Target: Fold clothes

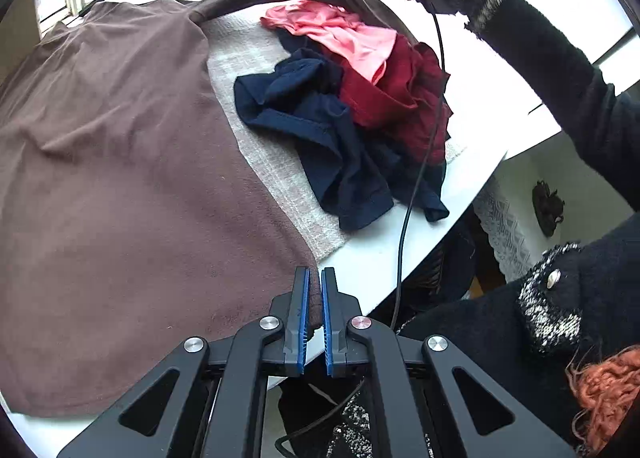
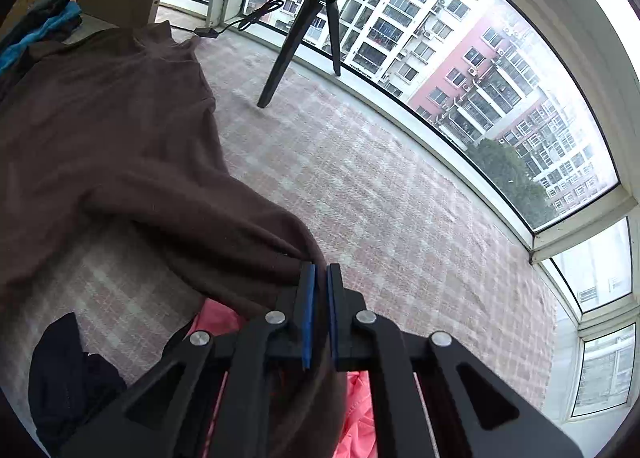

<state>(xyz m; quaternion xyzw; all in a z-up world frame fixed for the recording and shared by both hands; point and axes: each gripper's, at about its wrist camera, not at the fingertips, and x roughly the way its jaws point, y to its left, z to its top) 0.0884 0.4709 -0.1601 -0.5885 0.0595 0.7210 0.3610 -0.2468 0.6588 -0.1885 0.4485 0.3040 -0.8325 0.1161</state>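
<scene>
Covering most of the checked pinkish table cloth point(image 2: 360, 186), a large brown knit garment point(image 1: 120, 178) lies spread, one sleeve drawn taut to the far side. Beside it, a heap: crumpled navy garment point(image 1: 320, 130), dark red garment point(image 1: 400, 98), pink garment point(image 1: 340, 30) on top. Left gripper point(image 1: 315, 278) pinches the brown hem at the white table's point(image 1: 472, 162) near edge. Right gripper point(image 2: 321, 278) clamps the brown sleeve end, above the heap.
</scene>
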